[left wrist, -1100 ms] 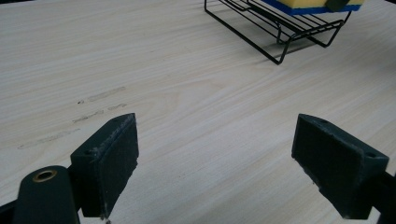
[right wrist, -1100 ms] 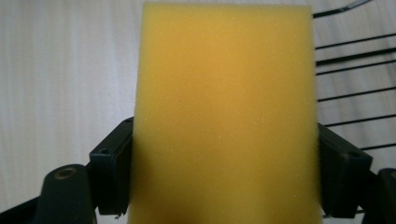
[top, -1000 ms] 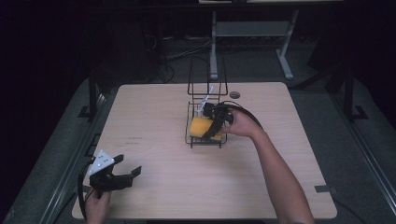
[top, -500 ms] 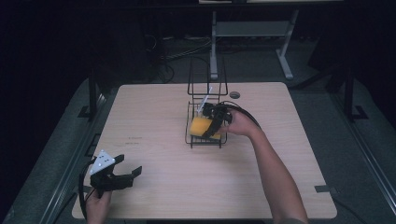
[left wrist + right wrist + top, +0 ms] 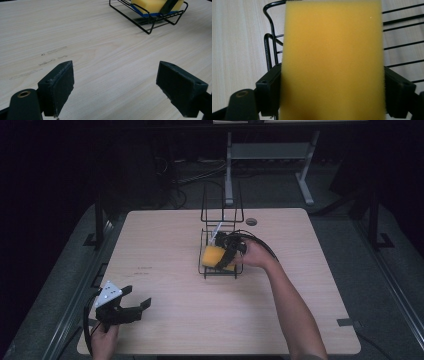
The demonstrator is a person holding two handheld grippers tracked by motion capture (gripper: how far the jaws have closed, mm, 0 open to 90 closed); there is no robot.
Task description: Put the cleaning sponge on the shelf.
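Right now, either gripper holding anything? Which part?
The right gripper is shut on the yellow rectangular foam sponge, clamped across its two long side edges, over the black wire basket. The left gripper is open, empty.

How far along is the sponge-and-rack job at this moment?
Done: the sponge is gripped and sits within the wire rack, as the left gripper view shows. In hand: the right gripper is shut on it, jaws at both sides. Left: release and withdraw, probably. The left gripper is open near the table corner.
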